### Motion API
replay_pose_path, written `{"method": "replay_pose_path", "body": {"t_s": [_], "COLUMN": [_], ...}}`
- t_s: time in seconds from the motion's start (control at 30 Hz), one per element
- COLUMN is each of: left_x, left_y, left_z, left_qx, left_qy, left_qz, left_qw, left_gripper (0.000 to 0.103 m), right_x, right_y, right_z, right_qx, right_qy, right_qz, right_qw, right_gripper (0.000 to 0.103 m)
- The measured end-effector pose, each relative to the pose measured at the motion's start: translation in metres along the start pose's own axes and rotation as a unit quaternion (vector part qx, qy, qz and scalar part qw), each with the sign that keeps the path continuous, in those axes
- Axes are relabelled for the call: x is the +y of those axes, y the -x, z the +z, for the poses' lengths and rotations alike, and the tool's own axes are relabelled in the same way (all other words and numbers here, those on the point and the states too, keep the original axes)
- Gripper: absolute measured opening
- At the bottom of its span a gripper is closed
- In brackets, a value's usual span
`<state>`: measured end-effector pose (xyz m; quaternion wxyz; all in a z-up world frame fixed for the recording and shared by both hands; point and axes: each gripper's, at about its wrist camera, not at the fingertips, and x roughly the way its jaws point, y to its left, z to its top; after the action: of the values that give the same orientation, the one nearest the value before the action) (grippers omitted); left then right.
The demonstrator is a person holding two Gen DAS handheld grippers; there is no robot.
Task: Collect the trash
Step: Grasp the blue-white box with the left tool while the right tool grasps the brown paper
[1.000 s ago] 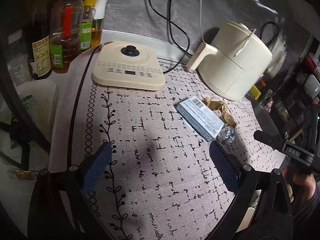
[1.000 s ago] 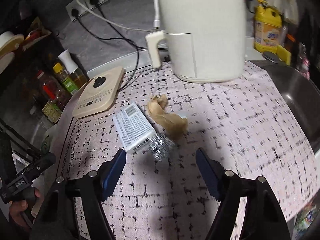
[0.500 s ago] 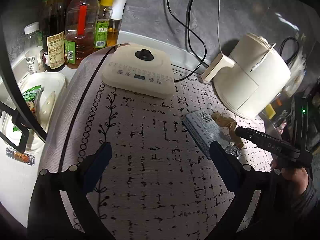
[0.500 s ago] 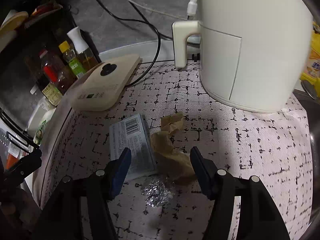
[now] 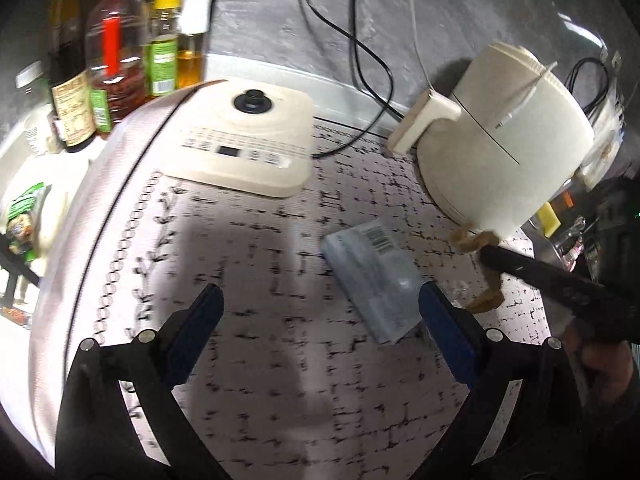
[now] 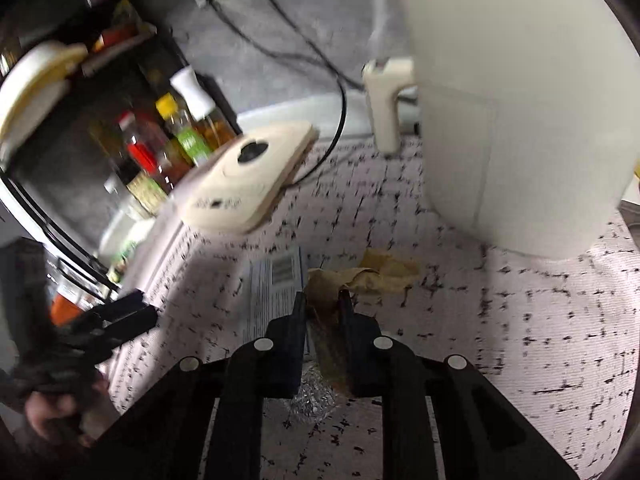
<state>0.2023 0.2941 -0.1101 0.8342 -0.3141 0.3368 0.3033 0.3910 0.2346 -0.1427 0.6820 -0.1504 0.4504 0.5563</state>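
A crumpled brown paper [image 6: 372, 276] lies on the patterned mat in front of the air fryer. My right gripper [image 6: 322, 304] is shut on its near end; in the left wrist view [image 5: 486, 254] its black fingers cover the brown paper [image 5: 486, 300]. A flat blue-white packet with a barcode [image 5: 372, 276] lies just left of the paper, also in the right wrist view [image 6: 272, 292]. A foil ball [image 6: 312, 398] sits under my right gripper. My left gripper [image 5: 320, 320] is open and empty above the mat, near the packet.
A cream air fryer [image 5: 500, 160] stands at the back right, a cream induction cooker [image 5: 248, 144] at the back left. Oil and sauce bottles [image 5: 116, 56] line the far left. Cables [image 5: 360, 52] run along the grey wall. A white tray [image 5: 32, 208] sits at left.
My right gripper moved forward and down and closed on the brown paper. My left gripper moved closer to the packet and stayed open.
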Motion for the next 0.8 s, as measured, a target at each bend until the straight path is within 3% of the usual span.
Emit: {"method": "replay_pose_path", "body": {"t_s": [0.23, 0.63, 0.8], "left_x": [-0.036, -0.071, -0.084], "left_y": [-0.035, -0.079, -0.091], "left_z": [0.002, -0.001, -0.006], "left_qx": [0.034, 0.071, 0.077], "left_qy": [-0.006, -0.02, -0.05], "left_qz": [0.012, 0.076, 0.104], "left_qw": [0.9993, 0.9944, 0.9903], "left_gripper": [0.097, 0.097, 0.097], "right_x": [-0.032, -0.09, -0.1], "right_y": [0.044, 0.075, 0.076], "right_z": [0.006, -0.011, -0.017], "right_qx": [-0.034, -0.053, -0.054], "right_qy": [-0.04, -0.092, -0.105], "right_qz": [0.029, -0.004, -0.012], "right_qw": [0.998, 0.994, 0.993], "right_gripper": [0.016, 0.016, 0.016]}}
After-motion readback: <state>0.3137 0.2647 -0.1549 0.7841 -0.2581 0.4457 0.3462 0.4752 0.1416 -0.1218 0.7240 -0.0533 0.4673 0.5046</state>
